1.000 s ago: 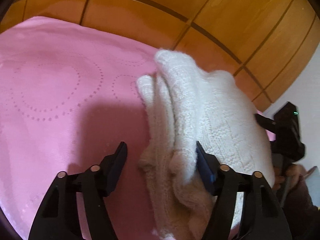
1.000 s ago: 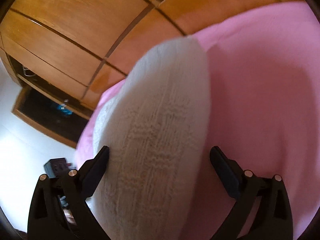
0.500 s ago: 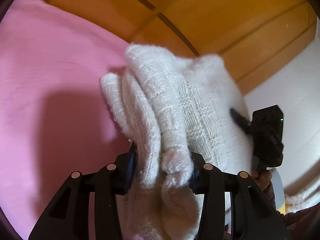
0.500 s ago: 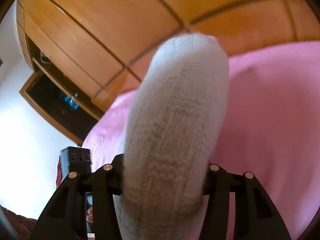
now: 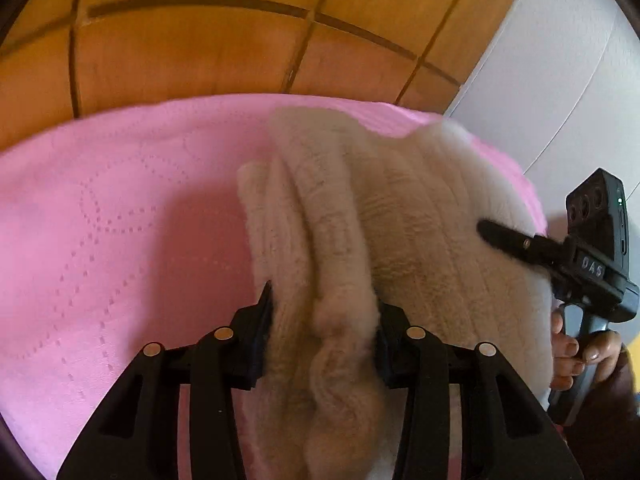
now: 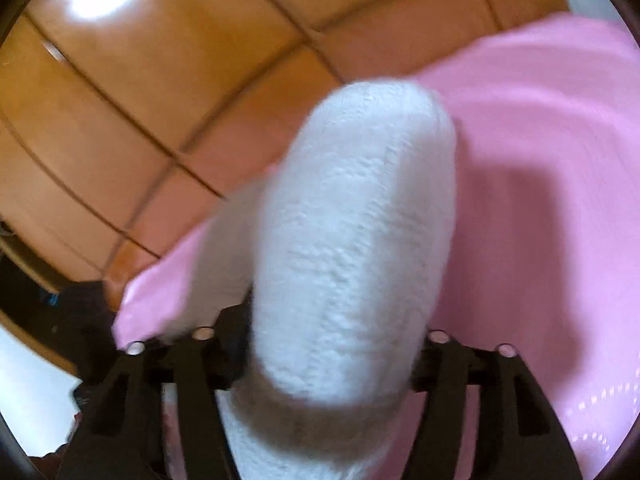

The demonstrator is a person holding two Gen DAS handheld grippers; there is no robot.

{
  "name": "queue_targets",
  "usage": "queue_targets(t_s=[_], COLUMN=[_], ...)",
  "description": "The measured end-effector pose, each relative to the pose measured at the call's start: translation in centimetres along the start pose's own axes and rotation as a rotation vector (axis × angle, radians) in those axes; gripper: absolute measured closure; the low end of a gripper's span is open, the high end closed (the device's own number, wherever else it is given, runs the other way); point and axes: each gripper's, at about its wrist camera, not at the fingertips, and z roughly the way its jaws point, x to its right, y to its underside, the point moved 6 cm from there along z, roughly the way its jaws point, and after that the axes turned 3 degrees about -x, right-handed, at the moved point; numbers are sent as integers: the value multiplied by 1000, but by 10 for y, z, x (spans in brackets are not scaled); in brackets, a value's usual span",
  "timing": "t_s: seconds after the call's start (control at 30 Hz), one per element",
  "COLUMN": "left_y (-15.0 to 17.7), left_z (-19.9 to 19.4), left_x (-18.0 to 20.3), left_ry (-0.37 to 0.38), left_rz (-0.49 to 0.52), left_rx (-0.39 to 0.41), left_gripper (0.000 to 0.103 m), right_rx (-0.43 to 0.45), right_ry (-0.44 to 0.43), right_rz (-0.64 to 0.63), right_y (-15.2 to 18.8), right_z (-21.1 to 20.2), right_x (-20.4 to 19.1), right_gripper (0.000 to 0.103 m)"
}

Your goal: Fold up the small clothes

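Note:
A folded white knitted garment (image 5: 400,216) lies bunched above the pink bedcover (image 5: 100,240). My left gripper (image 5: 322,312) is shut on its thick folded edge, pads pressed into the wool on both sides. In the right wrist view the same garment (image 6: 352,220) bulges up between the fingers of my right gripper (image 6: 332,344), which touch it on both sides while the jaws are opening. From the left wrist view, the right gripper (image 5: 516,242) reaches in at the garment's far right side, held by a person's hand (image 5: 576,356).
Orange-brown wooden cabinet panels (image 5: 200,40) rise straight behind the bed, also filling the upper left of the right wrist view (image 6: 160,80). A white wall (image 5: 560,80) stands at the right. The pink bedcover (image 6: 540,160) spreads to the right of the garment.
Both grippers went from open around the garment to shut on it. Both hands then swung sideways with it across the bedcover, and the picture is blurred by the motion.

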Motion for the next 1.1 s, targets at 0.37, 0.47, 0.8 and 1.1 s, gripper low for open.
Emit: queue_targets(t_s=[0.37,0.47,0.8,1.1], left_y=[16,16,17,27], left_z=[-20,-21,-23,-46], left_x=[4,-6,-21,-17], left_ry=[-190,-197,-194,-243], left_rz=[24,-3,-81,-117], left_rx=[71,67,56,85], left_gripper=[59,59,45,26], right_rx=[179,98,120,115], right_ry=[267,333,514,474], right_rz=[-248,-295,-342,-331], right_y=[5,16,26,46], right_z=[-64,-23,13,-27], right_x=[-62,-74,-77,-103], right_gripper=[50,53,49,34])
